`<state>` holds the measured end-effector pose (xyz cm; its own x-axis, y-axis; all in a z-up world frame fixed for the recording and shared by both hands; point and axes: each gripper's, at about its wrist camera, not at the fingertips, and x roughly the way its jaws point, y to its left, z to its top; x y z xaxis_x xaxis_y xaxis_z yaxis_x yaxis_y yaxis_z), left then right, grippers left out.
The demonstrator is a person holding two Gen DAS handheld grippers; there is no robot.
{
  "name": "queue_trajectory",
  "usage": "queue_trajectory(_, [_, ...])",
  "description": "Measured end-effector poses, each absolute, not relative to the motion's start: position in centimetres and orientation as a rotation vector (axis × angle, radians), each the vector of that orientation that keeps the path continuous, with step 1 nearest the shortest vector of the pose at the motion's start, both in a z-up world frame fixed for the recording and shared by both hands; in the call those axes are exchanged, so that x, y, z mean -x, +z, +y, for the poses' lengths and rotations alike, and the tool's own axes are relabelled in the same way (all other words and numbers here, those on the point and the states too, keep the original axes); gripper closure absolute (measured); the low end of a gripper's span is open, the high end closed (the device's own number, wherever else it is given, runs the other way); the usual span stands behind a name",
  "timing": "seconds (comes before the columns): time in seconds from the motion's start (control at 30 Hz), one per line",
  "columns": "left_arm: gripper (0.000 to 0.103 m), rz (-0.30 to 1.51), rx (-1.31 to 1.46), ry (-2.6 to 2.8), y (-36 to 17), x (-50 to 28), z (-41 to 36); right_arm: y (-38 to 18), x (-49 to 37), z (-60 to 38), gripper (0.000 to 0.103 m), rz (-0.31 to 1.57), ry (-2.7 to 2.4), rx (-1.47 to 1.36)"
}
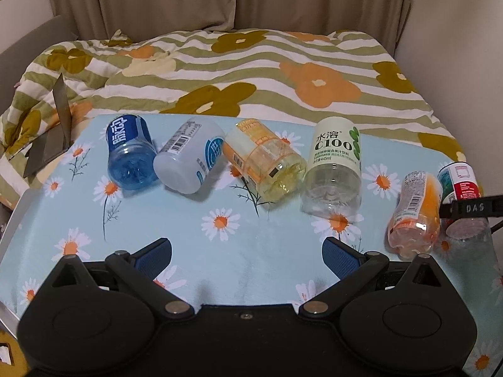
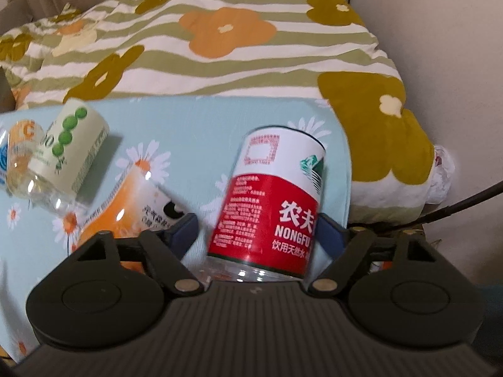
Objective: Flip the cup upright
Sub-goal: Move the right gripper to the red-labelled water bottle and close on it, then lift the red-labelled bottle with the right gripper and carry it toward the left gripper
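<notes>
Nongfu cup (image 2: 267,201) inverted, between right gripper (image 2: 257,229) fingers, jaws spread, not clamped. Left gripper (image 1: 246,251) released, well left of cup.

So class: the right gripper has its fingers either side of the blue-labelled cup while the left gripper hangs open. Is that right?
Wrong label colour. The right wrist view shows the right gripper straddling the red-and-white cup. The left gripper does hang open.

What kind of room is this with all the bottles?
Probably a bedroom. A flowery striped quilt lies spread behind the daisy-print table, and curtains hang along the back. The cut bottle cups lie on that table.
</notes>
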<state>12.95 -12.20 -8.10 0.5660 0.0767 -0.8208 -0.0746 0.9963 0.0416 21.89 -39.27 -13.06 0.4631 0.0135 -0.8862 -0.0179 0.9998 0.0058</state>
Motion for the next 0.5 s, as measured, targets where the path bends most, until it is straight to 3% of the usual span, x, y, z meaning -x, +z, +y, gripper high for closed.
queue_trajectory(0.5, [0.0,0.933,-0.006,0.088,-6.2,-12.0,-11.0,-10.3,-20.0,-39.3,0.022,1.049,0.019,-0.027])
